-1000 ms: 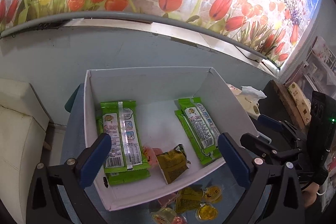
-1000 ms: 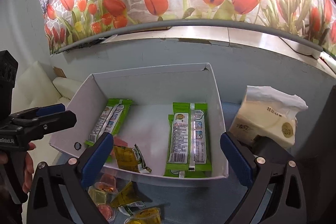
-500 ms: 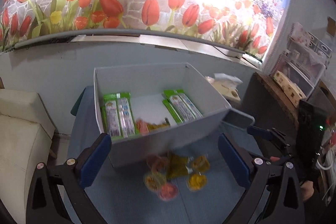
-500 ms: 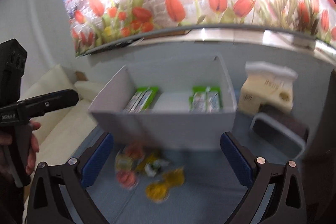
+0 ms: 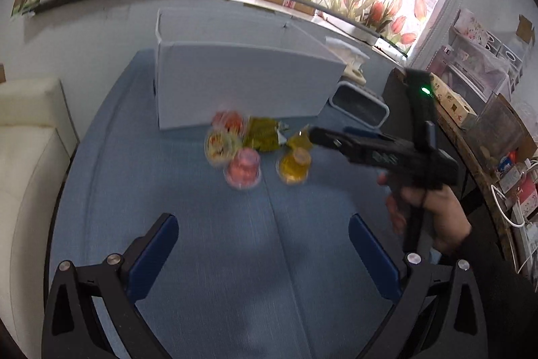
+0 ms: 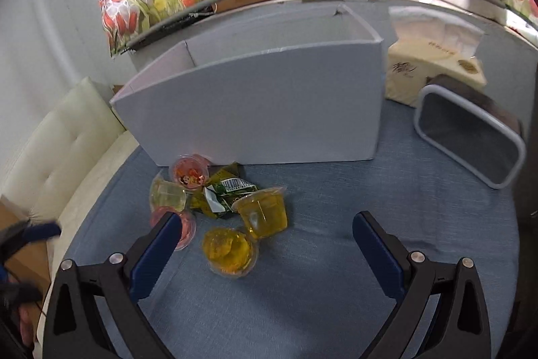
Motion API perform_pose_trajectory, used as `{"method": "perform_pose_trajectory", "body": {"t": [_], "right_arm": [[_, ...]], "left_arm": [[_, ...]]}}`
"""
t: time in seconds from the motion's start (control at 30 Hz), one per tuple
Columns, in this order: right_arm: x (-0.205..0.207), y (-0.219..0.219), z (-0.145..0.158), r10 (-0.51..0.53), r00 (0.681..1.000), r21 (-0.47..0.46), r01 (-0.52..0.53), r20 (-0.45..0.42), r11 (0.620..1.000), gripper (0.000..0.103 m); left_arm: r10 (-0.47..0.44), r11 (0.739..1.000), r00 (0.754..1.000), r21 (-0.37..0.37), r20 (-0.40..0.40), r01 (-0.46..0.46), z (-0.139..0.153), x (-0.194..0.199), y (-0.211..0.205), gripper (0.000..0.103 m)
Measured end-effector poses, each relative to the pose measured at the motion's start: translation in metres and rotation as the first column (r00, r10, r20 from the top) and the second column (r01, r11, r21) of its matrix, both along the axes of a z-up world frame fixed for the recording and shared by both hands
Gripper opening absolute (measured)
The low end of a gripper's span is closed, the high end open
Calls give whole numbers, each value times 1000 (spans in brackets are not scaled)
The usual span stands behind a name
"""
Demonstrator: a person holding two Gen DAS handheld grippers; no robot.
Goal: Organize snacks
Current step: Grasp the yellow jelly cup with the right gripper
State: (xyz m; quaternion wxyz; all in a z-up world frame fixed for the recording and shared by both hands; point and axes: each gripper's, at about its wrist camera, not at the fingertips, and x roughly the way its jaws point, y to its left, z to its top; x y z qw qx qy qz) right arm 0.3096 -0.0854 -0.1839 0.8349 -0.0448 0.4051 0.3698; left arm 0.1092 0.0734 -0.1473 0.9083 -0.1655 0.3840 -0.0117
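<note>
Blue cloth table [image 6: 336, 308]: carries everything below. Fisheye views, left-wrist frame blurred by motion.

White cardboard box [image 6: 269, 110]: stands at the far side, open top, near wall facing both cameras. Its contents are hidden from both views at this angle.

Tissue pack [image 6: 433, 69] and a grey-rimmed container [image 6: 470, 137] lying on its side: right of the box, apart from the snacks.

Snack cluster: loose on the cloth just in front of the box's near wall, toward its left end. Members, large to small: green-yellow foil packet [image 6: 222, 194] in the middle; yellow jelly cup on its side [image 6: 265, 214]; second yellow jelly cup [image 6: 230, 249], upright, nearest the camera; pink jelly cup [image 6: 188, 174] touching the box wall; pale cup [image 6: 166, 194]; another pink cup partly hidden behind the right gripper's left finger.

Right gripper [image 6: 265, 254]: jaws spread wide, holding nothing. The nearer yellow cup lies between the fingers, left of centre, just ahead of the tips. The cup is round, so no long axis to align with.

Left gripper [image 5: 262, 244]: jaws spread wide, empty, well back from the cluster, which sits ahead and slightly left of centre.

Judgement: right gripper is clearly nearer; likely next move is a short advance and slight leftward shift to centre on the near yellow cup. Risk: nudging the tipped cup beside it.
</note>
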Motion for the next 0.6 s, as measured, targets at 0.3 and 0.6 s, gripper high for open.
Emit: {"method": "perform_pose_trajectory", "body": {"t": [0.3, 0.6], "right_arm": [[20, 17, -29, -27, 996, 59, 32, -87, 998, 84], [21, 17, -35, 43, 992, 114, -30, -120, 993, 66]], "left_arm": [[27, 1000, 1000, 14, -11, -27, -5, -12, 8, 103], [40, 999, 999, -11, -31, -40, -15, -6, 14, 103]]}}
